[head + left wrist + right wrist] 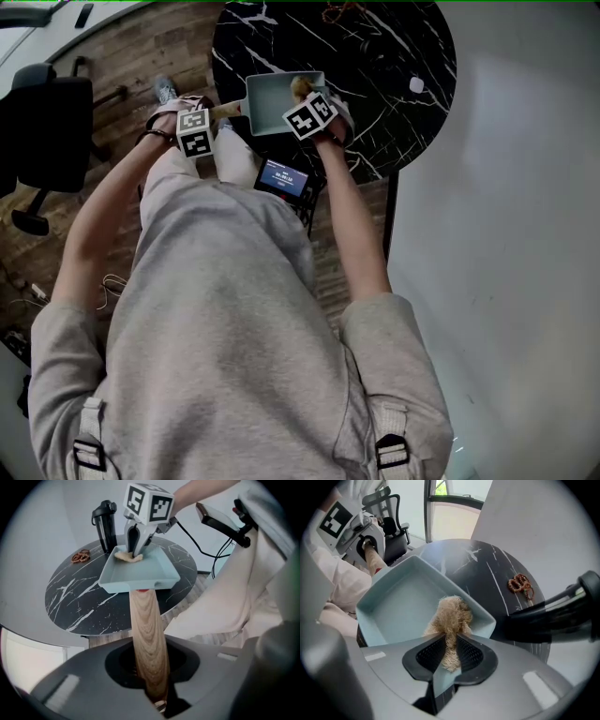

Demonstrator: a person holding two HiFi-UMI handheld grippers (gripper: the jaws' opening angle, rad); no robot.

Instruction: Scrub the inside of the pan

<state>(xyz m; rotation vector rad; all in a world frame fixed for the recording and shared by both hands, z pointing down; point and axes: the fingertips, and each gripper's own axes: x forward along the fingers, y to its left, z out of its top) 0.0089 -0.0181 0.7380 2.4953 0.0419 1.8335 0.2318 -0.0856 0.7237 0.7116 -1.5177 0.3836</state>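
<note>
Black marble round table [403, 75] over a wood floor [141, 56], with the pale blue square pan [140, 571] at the table's near edge.
My left gripper [369, 549] is clamped on the pan's wooden handle [147, 630]. My right gripper [134, 550] pinches a tan fibre scrubber [452, 613], pressed into the corner away from the handle. A black bottle [107, 524] and a small beaded thing [519, 584] sit further back.
</note>
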